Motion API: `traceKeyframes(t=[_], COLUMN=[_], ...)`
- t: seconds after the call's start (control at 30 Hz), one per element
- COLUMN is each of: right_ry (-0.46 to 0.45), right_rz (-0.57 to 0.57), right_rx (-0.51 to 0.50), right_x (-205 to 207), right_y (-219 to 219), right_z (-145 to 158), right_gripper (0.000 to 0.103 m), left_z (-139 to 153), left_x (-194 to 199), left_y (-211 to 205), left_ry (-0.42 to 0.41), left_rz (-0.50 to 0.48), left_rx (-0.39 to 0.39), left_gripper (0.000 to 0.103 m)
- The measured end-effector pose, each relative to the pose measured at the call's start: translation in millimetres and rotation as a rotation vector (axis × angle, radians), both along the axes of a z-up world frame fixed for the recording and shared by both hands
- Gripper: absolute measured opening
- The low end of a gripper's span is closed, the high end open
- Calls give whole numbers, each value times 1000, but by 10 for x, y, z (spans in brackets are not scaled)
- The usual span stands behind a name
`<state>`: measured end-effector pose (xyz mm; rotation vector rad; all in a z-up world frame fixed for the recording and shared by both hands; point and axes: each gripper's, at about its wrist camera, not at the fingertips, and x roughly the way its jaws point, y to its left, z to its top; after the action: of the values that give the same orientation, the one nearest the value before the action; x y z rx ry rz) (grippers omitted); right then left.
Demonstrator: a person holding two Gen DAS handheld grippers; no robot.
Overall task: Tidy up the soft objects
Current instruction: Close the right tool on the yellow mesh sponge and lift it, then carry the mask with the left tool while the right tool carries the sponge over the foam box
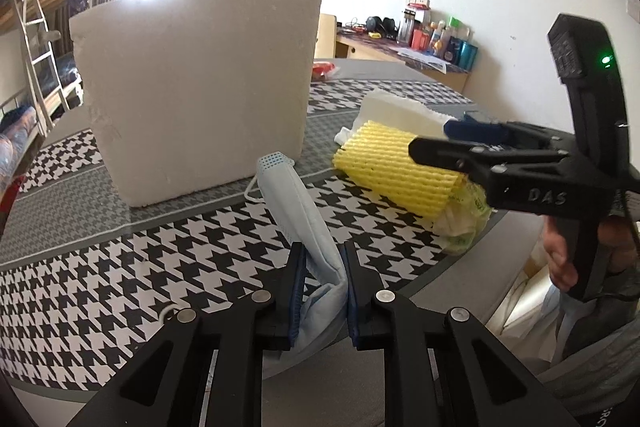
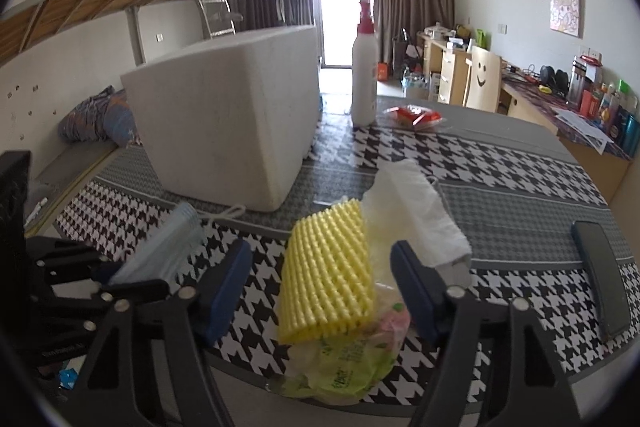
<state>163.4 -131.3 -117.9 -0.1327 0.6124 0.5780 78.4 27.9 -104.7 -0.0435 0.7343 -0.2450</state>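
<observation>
Left wrist view: my left gripper (image 1: 323, 291) has its fingers (image 1: 294, 287) pinching a pale blue mask (image 1: 298, 223), folded and standing up from the grip. It sits over the near edge of the desk (image 1: 120, 267), which wears a black-and-white houndstooth cloth. A big white foam box (image 1: 196, 87) stands just beyond, the mask's ear loop lying by its base. Open cloth stretches to the left of the mask.

My right gripper (image 2: 320, 291) has its fingers (image 2: 226, 287) spread on either side of a yellow ribbed foam net (image 2: 330, 275), not touching it; the net lies between them. I read "DAS" on that gripper's body in the left view. The net rests on a crumpled green-printed bag (image 2: 344, 371) at the desk's near edge, with a white cloth (image 2: 420, 215) just behind. The bag's print is too blurred to read. A dark phone (image 2: 600, 279) lies well to the right, a white bottle (image 2: 364, 75) and a red packet (image 2: 414, 115) at the far side.
</observation>
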Motion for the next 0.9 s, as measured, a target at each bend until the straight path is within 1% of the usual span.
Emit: traceKeyframes(t=[0.03, 0.1, 0.17, 0.33, 0.47, 0.6, 0.7, 0.9], right_ry=[6, 31, 52, 62, 87, 85, 75, 46], right_rz=[-1, -5, -1, -7, -2, -2, 9, 13], right_rx=[-4, -14, -24, -50, -68, -83, -59, -12], right_x=[10, 39, 55, 77, 121, 109, 72, 10], right_y=[7, 27, 44, 70, 91, 113, 98, 57], right_z=[-14, -57, -95, -140, -172, -186, -130, 21], right_gripper=[73, 63, 60, 55, 29, 16, 12, 11], left_z=[6, 6, -8, -30, -46, -37, -11, 51], left_x=[3, 10, 38, 92, 112, 116, 112, 45], left_y=[7, 22, 24, 30, 59, 85, 110, 101], left_ry=[-2, -1, 4, 5, 4, -2, -11, -40], left_rz=[3, 6, 9, 10, 14, 21, 24, 22], left_rx=[-2, -5, -7, -8, -13, -18, -21, -12], left_gripper=[19, 19, 19, 19, 19, 19, 19, 19])
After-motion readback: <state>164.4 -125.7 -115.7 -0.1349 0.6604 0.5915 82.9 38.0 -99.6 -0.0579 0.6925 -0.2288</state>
